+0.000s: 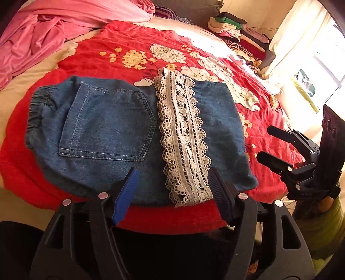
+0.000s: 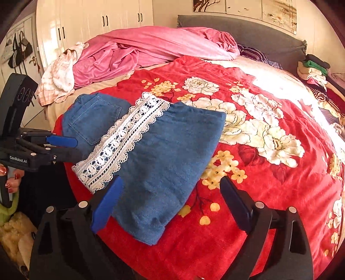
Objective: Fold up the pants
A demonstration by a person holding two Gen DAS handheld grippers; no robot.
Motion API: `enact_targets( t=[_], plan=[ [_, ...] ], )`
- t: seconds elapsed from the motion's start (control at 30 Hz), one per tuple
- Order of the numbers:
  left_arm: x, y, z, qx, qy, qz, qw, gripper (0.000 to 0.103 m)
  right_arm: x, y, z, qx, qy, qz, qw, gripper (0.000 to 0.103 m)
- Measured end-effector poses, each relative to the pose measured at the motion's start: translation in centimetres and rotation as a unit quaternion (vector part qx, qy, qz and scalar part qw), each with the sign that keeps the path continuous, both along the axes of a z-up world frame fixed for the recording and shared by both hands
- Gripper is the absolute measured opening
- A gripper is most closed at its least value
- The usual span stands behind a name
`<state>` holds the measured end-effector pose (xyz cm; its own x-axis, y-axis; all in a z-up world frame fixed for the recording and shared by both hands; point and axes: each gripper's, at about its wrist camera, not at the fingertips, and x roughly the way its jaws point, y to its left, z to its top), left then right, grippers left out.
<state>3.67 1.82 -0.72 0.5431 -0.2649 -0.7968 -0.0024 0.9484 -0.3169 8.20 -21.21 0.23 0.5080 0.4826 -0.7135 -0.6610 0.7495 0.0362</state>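
On my left wrist view, one pair of denim pants [image 1: 120, 133] lies folded on the red floral blanket [image 1: 129, 43], a lace band [image 1: 183, 137] across it. My left gripper [image 1: 172, 185] stands open above its near edge, holding nothing. On my right wrist view, the right gripper [image 2: 170, 189] gapes empty over the pants' corner; a pink sheet [image 2: 140, 51] and white wardrobe [image 2: 97, 19] lie beyond on the bed.

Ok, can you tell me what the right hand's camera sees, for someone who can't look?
Folded denim pants with a white lace strip lie on a red flowered blanket. The right gripper is open above them, holding nothing.
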Motion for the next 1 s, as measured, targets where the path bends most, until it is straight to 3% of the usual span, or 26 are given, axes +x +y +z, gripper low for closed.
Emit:
enact_targets(
  t=[0.27, 0.47, 0.7, 0.87, 0.93, 1.0],
  plan=[
    [-1.0, 2.6, 1.7, 0.030, -0.033, 0.039, 0.9982, 0.077, 1.4, 3.2, 2.5, 0.023, -0.007, 0.023, 0.999, 0.094],
    [-1.8, 6.7, 1.6, 0.046, -0.029, 0.106, 0.9928, 0.088, 2.9, 8.0, 4.0, 0.017, -0.019, 0.064, 0.998, 0.096],
    [-2.7, 11.9, -1.1, -0.015, 0.005, 0.170, 0.9854, 0.090, 6.2, 15.0, 4.7, 0.022, 0.012, 0.139, 0.990, 0.097],
    [-2.7, 13.8, -2.7, -0.073, -0.002, 0.190, 0.9792, 0.090, 7.6, 21.0, 3.7, -0.006, 0.043, 0.223, 0.974, 0.097],
    [-2.6, 14.2, -3.1, -0.103, -0.005, 0.193, 0.9758, 0.085, 7.6, 23.2, 3.2, -0.014, 0.054, 0.253, 0.966, 0.097],
    [-2.3, 14.3, -3.5, -0.115, -0.001, 0.190, 0.9750, 0.068, 7.8, 25.5, 2.7, -0.023, 0.067, 0.281, 0.957, 0.097]
  ],
)
